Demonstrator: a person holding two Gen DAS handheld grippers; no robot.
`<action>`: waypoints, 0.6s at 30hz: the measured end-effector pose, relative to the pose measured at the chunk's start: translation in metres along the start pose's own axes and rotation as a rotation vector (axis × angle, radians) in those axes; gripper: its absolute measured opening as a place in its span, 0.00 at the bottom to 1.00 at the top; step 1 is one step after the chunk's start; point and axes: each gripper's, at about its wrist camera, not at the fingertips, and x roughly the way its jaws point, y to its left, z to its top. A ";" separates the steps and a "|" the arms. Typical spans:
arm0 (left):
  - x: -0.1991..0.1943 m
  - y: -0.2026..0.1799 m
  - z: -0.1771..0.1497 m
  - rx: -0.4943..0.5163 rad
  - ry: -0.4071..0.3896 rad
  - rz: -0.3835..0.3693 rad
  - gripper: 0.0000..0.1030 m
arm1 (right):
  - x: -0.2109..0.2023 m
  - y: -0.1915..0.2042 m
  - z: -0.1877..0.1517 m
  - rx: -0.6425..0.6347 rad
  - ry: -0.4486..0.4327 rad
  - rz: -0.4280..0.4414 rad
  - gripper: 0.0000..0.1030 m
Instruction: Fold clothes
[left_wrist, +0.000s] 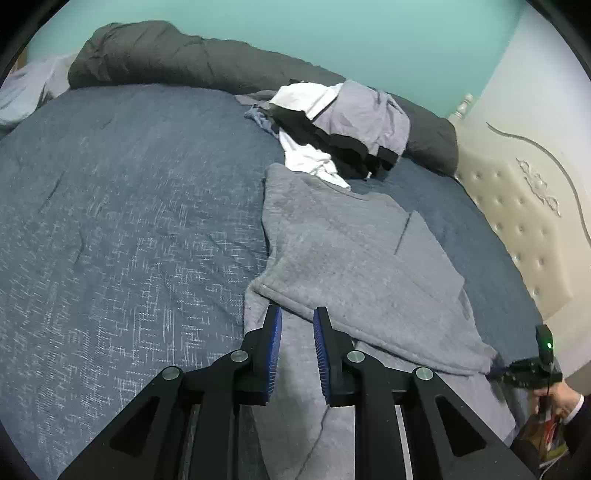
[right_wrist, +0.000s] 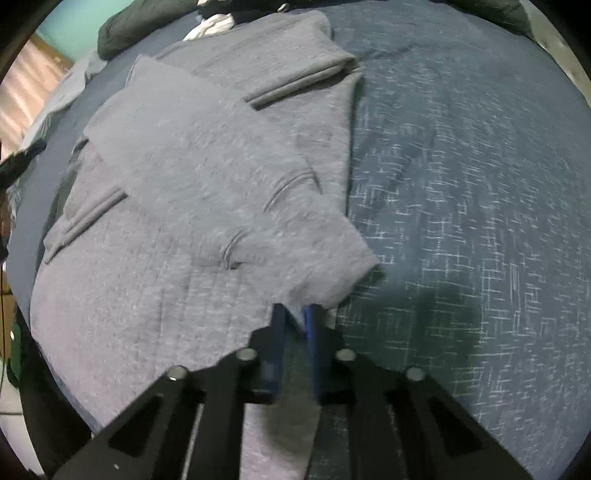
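Grey sweatshirt lies flat on the bed, right of centre, partly folded: in the left wrist view one flap is already laid across the body, its hemmed edge running diagonally just beyond the left gripper. Left jaws stand a narrow way apart, nothing between the pads, poised over the near part of the garment.

Right gripper has its jaws pinched on a corner of the folded-over flap, at the garment's right edge as the right wrist view sees it; cloth runs down between the pads. That frame is blurred, so the exact bite is hard to read. From the left wrist view the same gripper shows at the far right, at the flap's tip, with the person's hand behind it.

Progress, my read: first fold on this piece half done, flap not yet squared, further folds left. Pile of unfolded clothes in white, black and grey sits at the far side by the rolled dark duvet, untouched. Most of the task remains.
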 end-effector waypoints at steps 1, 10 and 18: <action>-0.002 -0.001 -0.001 0.005 0.001 0.000 0.19 | -0.004 -0.001 0.000 0.013 -0.009 0.014 0.03; -0.004 0.002 -0.010 0.001 0.013 0.010 0.20 | -0.008 0.009 -0.005 -0.056 0.041 0.038 0.03; 0.002 0.013 -0.008 -0.014 0.020 0.024 0.30 | -0.025 -0.008 -0.020 -0.071 0.064 0.061 0.04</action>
